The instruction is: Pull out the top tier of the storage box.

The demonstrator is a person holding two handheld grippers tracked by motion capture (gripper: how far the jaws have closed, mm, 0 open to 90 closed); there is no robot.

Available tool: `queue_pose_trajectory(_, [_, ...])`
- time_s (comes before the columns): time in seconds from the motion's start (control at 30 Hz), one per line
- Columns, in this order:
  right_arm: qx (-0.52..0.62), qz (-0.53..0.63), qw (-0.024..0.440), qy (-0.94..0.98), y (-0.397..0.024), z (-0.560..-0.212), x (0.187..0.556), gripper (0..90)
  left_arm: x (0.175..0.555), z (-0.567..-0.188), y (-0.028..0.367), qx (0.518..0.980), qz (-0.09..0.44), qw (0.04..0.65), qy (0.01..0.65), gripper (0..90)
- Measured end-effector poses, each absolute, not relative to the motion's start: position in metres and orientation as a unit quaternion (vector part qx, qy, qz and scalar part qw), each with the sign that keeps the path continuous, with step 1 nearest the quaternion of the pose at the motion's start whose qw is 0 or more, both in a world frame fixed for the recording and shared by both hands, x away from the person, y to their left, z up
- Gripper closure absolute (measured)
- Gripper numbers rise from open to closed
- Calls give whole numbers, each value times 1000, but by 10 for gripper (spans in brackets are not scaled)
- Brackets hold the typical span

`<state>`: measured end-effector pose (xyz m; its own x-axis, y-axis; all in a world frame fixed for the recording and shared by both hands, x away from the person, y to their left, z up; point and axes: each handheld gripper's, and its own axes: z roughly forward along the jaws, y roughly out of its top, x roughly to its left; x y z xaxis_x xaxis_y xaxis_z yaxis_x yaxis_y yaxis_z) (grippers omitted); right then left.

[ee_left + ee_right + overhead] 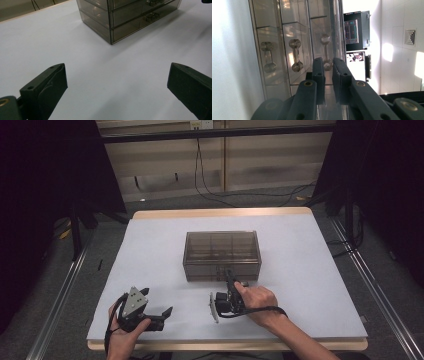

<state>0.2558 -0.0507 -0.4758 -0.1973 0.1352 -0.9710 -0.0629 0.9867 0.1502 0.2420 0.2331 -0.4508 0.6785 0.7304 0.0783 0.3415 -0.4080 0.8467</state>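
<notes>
Smoky plastic drawer box (pixel 221 255) fronts the nearly closed right gripper (pixel 229 276), jaws astride its top handle (pixel 326 53).

The chest (pixel 130 17) loses its top and right end to the frame in the left gripper view. In the right gripper view the right tool (pixel 327 65) covers the lower end of the top handle (pixel 325 51), so whether the jaws touch it cannot be told. In the high view, drawer contents are too dim to tell.
</notes>
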Motion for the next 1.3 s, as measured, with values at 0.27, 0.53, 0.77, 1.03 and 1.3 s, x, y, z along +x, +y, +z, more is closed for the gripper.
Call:
queue_pose_trajectory(0.27, [19,80,633,770,-51,-475,253,814,242,-450,233,805,228,433,334,27])
queue_pose_trajectory(0.53, [23,86,627,774,-48,-471,249,900,241,-450,233,807,229,432,331,27])
queue_pose_trajectory(0.77, [46,79,627,774,-51,-471,256,776,242,-451,233,807,229,432,331,27])
queue_pose_trajectory(1.03, [40,78,631,771,-50,-477,261,776,242,-451,233,806,229,433,332,27])
queue_pose_trajectory(1.3, [41,75,632,770,-47,-477,263,811,241,-451,233,807,230,432,332,27])
